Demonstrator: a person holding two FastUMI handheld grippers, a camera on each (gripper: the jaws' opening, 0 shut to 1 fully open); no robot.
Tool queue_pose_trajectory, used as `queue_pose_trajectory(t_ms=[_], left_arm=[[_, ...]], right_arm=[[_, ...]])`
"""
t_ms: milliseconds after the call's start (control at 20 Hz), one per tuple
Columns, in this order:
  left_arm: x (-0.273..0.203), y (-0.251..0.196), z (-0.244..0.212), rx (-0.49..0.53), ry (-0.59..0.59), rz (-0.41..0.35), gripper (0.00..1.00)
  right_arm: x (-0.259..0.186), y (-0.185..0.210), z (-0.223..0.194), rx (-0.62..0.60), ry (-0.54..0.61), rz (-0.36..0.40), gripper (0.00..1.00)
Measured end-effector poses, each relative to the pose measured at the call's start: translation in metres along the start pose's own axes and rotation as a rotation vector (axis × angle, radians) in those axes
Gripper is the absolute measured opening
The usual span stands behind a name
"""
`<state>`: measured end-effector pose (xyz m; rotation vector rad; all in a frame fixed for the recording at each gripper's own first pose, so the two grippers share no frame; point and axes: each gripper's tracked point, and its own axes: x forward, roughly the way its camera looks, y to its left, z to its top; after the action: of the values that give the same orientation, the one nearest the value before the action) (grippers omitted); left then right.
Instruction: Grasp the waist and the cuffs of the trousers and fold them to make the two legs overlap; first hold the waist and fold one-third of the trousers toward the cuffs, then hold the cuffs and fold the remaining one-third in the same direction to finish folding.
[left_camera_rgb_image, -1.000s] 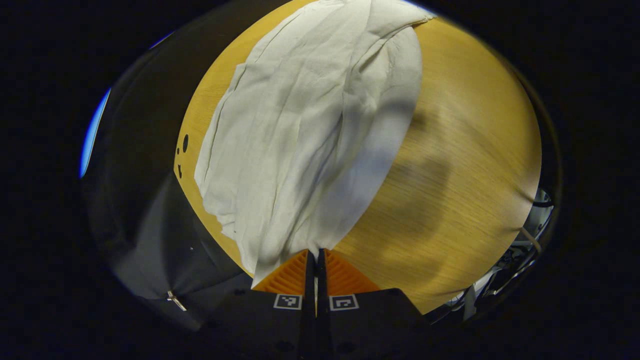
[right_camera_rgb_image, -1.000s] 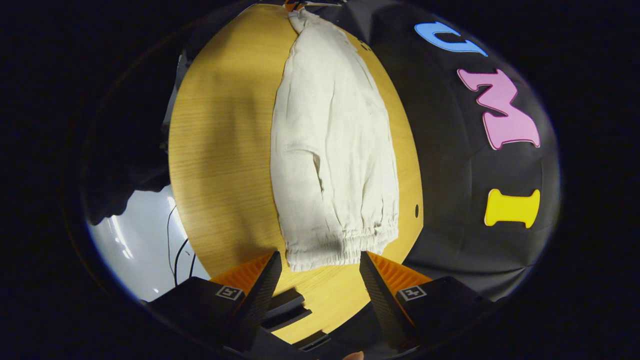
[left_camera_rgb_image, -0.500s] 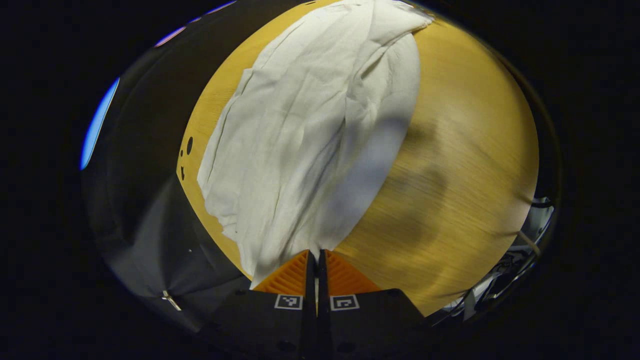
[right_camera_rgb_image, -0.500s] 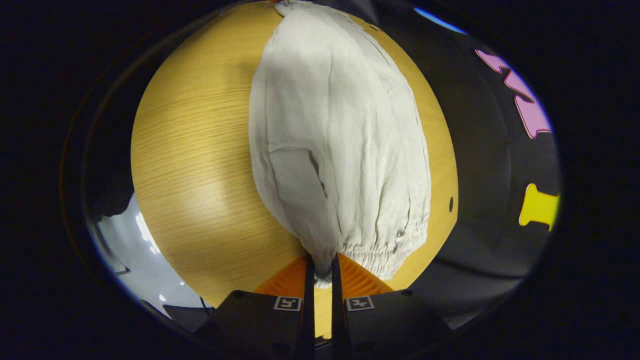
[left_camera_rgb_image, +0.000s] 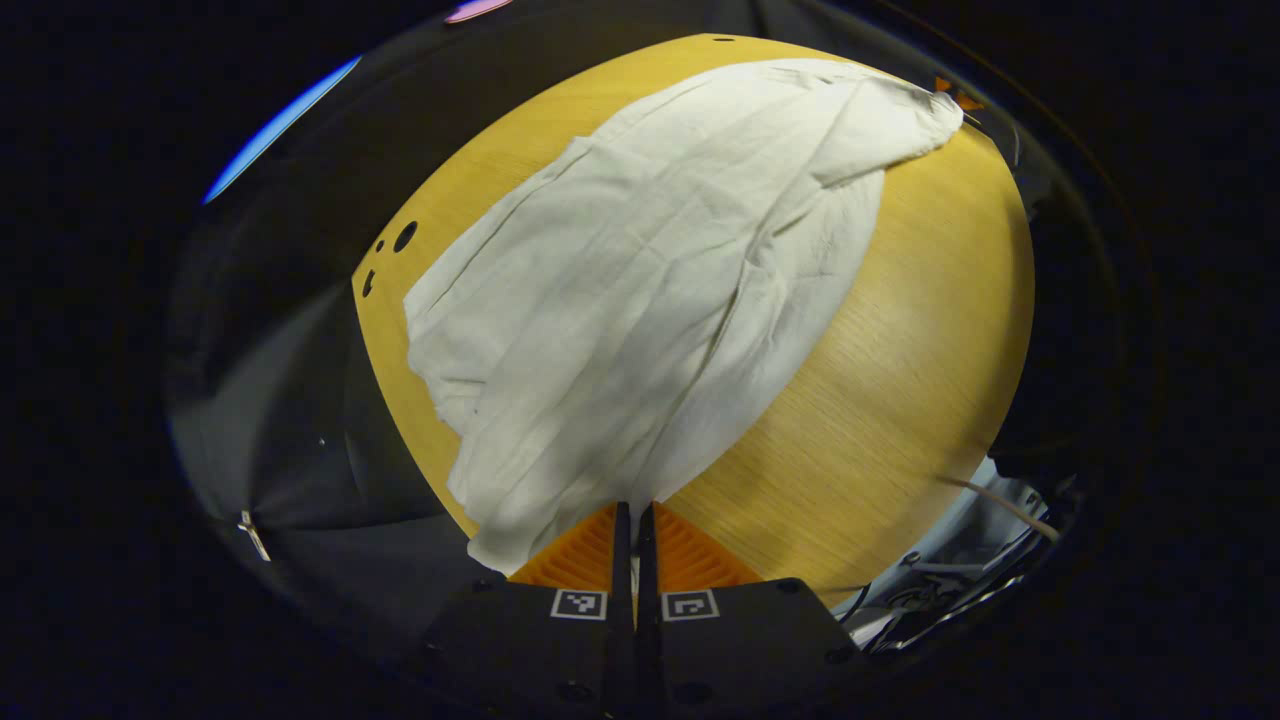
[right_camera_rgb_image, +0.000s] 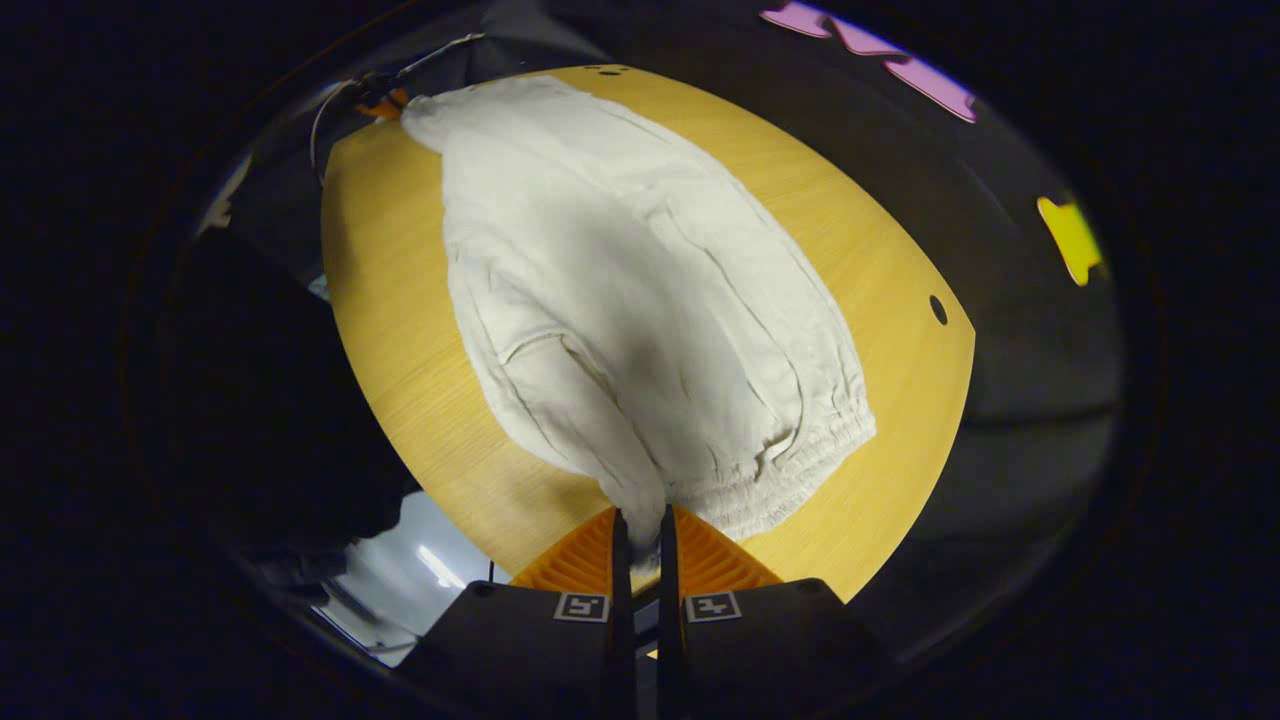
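Observation:
White trousers (left_camera_rgb_image: 650, 280) lie lengthwise on a round-looking wooden table (left_camera_rgb_image: 900, 350). My left gripper (left_camera_rgb_image: 632, 510) is shut on the near cuff end, a corner of cloth pinched between its fingers. At the far end, the cloth rises to a small part of the other gripper (left_camera_rgb_image: 950, 95). In the right gripper view the trousers (right_camera_rgb_image: 640, 300) stretch away from me over the table (right_camera_rgb_image: 400, 330). My right gripper (right_camera_rgb_image: 640, 520) is shut on the gathered elastic waistband (right_camera_rgb_image: 790, 480) at its left corner. The far cuff end (right_camera_rgb_image: 415, 105) is lifted off the wood.
Small holes (left_camera_rgb_image: 405, 236) mark the table near its edge, one also in the right gripper view as a hole (right_camera_rgb_image: 938, 309). Cables (left_camera_rgb_image: 960, 590) hang beyond the table's near right edge. A pale floor (right_camera_rgb_image: 420, 570) shows below the left edge, beside a dark shape (right_camera_rgb_image: 270, 420).
My right gripper went from open around the waistband to shut on it. Both grippers have since risen, pulling the trousers' ends up and showing more of the table.

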<state>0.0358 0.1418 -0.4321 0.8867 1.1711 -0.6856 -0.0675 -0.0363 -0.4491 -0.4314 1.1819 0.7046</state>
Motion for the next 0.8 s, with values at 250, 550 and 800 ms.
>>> queue_pose_trajectory(t_ms=[250,550,800], left_arm=[[-0.007,0.038,0.058,-0.199,-0.126,0.006,0.05],[0.010,0.084,0.124,-0.311,-0.192,0.010,0.06],[0.038,0.110,0.167,-0.352,-0.194,0.027,0.06]], right_arm=[[-0.026,-0.050,0.056,0.260,-0.121,-0.029,0.13],[-0.011,-0.109,0.066,0.425,-0.092,-0.057,0.13],[0.029,-0.133,0.057,0.505,-0.033,-0.030,0.13]])
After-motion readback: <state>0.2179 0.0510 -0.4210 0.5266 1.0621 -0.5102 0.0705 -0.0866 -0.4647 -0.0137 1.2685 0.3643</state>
